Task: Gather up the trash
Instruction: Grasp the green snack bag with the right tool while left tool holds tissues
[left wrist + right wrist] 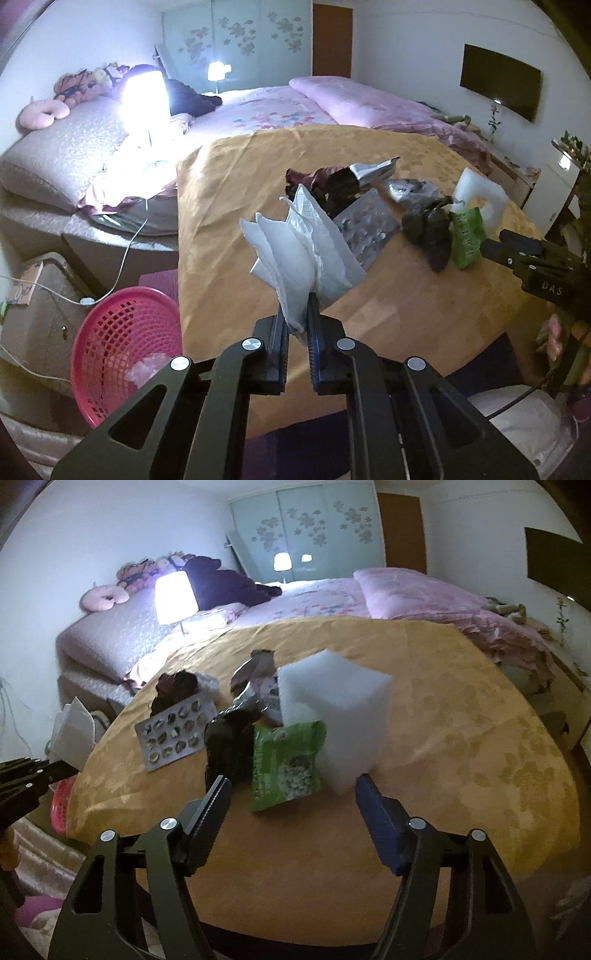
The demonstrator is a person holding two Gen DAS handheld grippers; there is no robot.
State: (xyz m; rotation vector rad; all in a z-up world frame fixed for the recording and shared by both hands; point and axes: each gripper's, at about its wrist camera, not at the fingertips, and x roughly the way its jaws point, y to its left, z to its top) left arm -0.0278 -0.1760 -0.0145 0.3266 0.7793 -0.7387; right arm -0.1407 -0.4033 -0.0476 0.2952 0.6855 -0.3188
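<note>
My left gripper point(297, 314) is shut on a crumpled white tissue point(306, 243) and holds it above the table's left part; the tissue also shows in the right wrist view point(72, 734). A pink mesh basket point(122, 343) stands on the floor to its lower left. My right gripper point(291, 786) is open and empty just in front of a green snack bag point(286, 764) and a white foam block point(340, 720). Beside them lie a black crumpled wrapper point(229, 738), a blister pack point(173, 731) and a dark red wrapper point(175, 686).
The table point(461, 738) carries a yellow cloth. A bed point(277, 110) with pink bedding lies beyond it, with a lit lamp point(144, 99) at its left. A cardboard box point(33, 291) and cables lie on the floor near the basket.
</note>
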